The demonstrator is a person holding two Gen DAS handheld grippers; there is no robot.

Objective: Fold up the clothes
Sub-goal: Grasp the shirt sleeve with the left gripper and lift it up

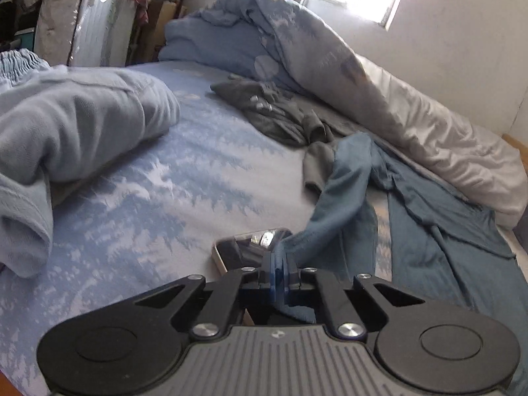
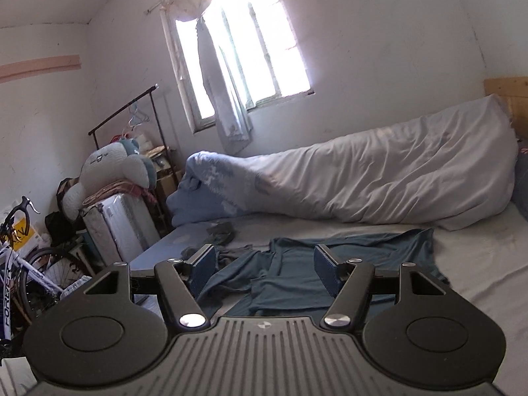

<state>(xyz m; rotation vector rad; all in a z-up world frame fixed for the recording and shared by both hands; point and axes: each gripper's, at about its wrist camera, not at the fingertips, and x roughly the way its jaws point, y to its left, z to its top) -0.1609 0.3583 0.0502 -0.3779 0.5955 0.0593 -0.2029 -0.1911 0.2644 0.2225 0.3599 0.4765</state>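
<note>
Pinched together, the jaws of the left gripper clamp a bunched fold of the teal shirt, which trails away from the pads to the right across the blue patterned bedsheet. A phone lies on the sheet just beyond those fingertips. Jaws of the right gripper stand wide apart with nothing between the pads; the same teal shirt lies spread on the bed beyond and below them, near the rolled grey duvet.
</note>
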